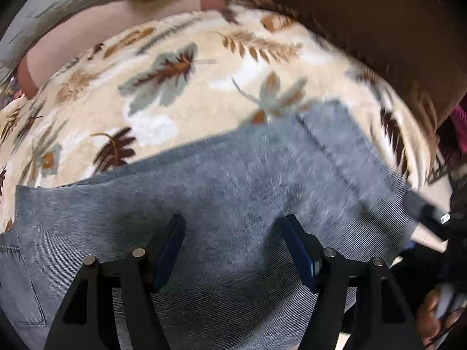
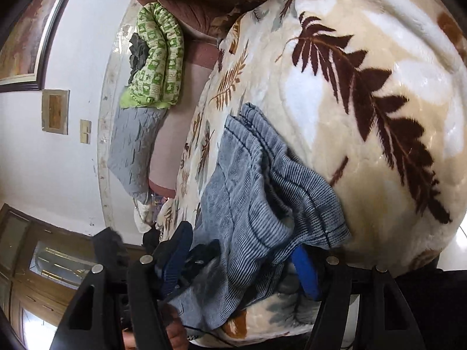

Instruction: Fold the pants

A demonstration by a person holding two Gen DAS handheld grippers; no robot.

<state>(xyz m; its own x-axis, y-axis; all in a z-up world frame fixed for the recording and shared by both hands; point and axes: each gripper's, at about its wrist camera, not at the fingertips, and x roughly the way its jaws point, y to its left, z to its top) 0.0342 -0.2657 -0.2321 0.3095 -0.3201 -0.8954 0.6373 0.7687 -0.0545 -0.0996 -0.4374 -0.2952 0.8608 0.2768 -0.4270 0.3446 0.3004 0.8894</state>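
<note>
The pants (image 1: pixel 233 180) are blue-grey denim and lie across a cream blanket with leaf prints (image 1: pixel 175 87). In the left wrist view my left gripper (image 1: pixel 235 227) hovers just above the flat denim, jaws wide apart, nothing between them. In the right wrist view the pants (image 2: pixel 251 180) lie bunched near the bed edge, waistband end up. My right gripper (image 2: pixel 242 248) is open, its jaws either side of the denim, which drapes over them and hides the fingertips. The right gripper's black body also shows in the left wrist view (image 1: pixel 432 213).
A brown cushion (image 1: pixel 364 29) lies beyond the blanket. A green patterned quilt (image 2: pixel 154 58) and a grey pillow (image 2: pixel 131 145) sit at the bed's far end by a white wall. A wooden cabinet (image 2: pixel 43 262) stands beside the bed.
</note>
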